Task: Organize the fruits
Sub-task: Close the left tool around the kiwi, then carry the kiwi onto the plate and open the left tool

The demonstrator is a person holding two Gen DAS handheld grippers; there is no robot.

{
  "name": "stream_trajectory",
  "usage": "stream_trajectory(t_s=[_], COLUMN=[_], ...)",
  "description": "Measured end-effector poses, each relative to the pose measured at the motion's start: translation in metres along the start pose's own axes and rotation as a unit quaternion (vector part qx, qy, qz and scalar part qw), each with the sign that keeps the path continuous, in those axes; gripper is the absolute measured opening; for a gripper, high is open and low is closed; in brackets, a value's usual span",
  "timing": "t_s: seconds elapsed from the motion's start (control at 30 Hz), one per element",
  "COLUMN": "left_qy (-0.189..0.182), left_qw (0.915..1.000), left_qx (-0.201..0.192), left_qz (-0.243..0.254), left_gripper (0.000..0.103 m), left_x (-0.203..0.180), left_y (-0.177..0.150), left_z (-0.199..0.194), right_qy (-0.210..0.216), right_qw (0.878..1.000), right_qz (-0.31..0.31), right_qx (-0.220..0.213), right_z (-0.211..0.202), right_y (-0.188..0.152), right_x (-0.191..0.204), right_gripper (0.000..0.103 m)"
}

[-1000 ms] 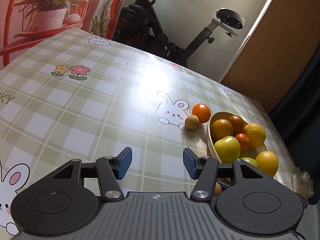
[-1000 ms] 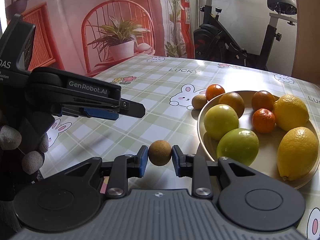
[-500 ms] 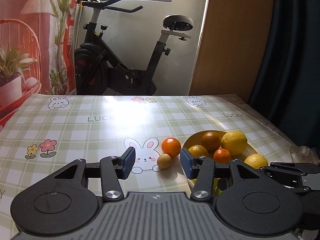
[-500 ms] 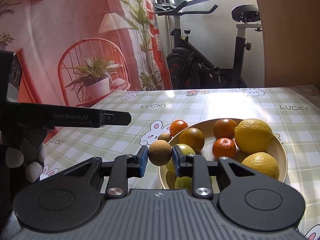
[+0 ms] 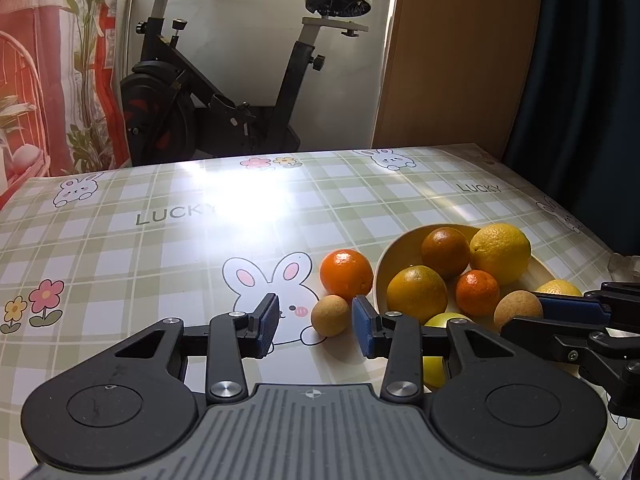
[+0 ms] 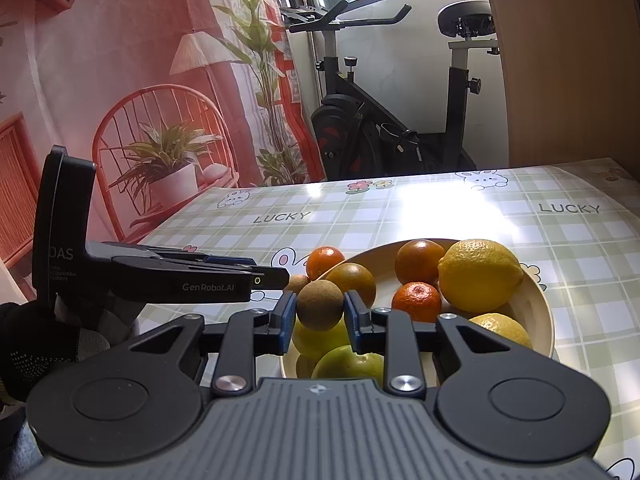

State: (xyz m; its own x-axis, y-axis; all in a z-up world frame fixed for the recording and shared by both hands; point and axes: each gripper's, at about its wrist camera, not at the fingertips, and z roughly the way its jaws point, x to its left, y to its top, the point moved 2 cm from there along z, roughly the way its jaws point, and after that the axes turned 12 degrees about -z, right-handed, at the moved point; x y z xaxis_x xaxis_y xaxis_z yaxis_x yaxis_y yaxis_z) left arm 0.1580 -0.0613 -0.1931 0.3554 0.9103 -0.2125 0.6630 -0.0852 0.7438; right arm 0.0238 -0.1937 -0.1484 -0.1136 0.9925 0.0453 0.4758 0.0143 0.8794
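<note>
Starting on the left, a gloved hand (image 6: 44, 344) holds the left gripper (image 5: 316, 324). Its jaws are spread wide with nothing between them, low over the checked tablecloth (image 5: 160, 248) and lined up on a small brown fruit (image 5: 330, 315) sitting on the cloth. That fruit is right beside an orange (image 5: 346, 273), and both are just outside the bowl (image 6: 536, 300).

Moving right, the right gripper (image 6: 320, 312) is clamped on another brown fruit (image 6: 320, 305), held up above the near side of the bowl, over the green apples (image 6: 348, 362). The bowl is already loaded with two lemons (image 6: 480, 276), a mandarin (image 6: 416, 300) and darker oranges (image 6: 420, 260). An exercise bike (image 5: 224, 92) stands behind the table.
</note>
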Motion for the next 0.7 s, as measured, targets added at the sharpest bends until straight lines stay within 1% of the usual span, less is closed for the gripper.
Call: stream_trajectory(t_s=[0.1, 0.3, 0.57, 0.63, 0.7], left_qy=[-0.005, -0.022, -0.028, -0.027, -0.024], left_qw=[0.9999, 0.9995, 0.9991, 0.9991, 0.9993], left_qx=[0.005, 0.011, 0.03, 0.03, 0.027], left_qz=[-0.008, -0.019, -0.01, -0.006, -0.002], left_gripper=[0.035, 0.035, 0.035, 0.027, 0.027], left_x=[0.005, 0.009, 0.008, 0.008, 0.007], left_y=[0.002, 0.003, -0.002, -0.003, -0.004], left_z=[0.009, 0.019, 0.034, 0.034, 0.032], right_qy=[0.0, -0.002, -0.003, -0.003, -0.003], right_qw=[1.0, 1.0, 1.0, 1.0, 1.0], right_qz=[-0.001, 0.001, 0.004, 0.005, 0.005], right_qx=[0.002, 0.006, 0.012, 0.012, 0.012], right_z=[0.002, 0.007, 0.01, 0.011, 0.011], right_y=[0.0, 0.0, -0.001, -0.001, -0.001], right_x=[-0.001, -0.004, -0.005, -0.005, -0.005], right_gripper=[0.028, 0.028, 0.028, 0.028, 0.028])
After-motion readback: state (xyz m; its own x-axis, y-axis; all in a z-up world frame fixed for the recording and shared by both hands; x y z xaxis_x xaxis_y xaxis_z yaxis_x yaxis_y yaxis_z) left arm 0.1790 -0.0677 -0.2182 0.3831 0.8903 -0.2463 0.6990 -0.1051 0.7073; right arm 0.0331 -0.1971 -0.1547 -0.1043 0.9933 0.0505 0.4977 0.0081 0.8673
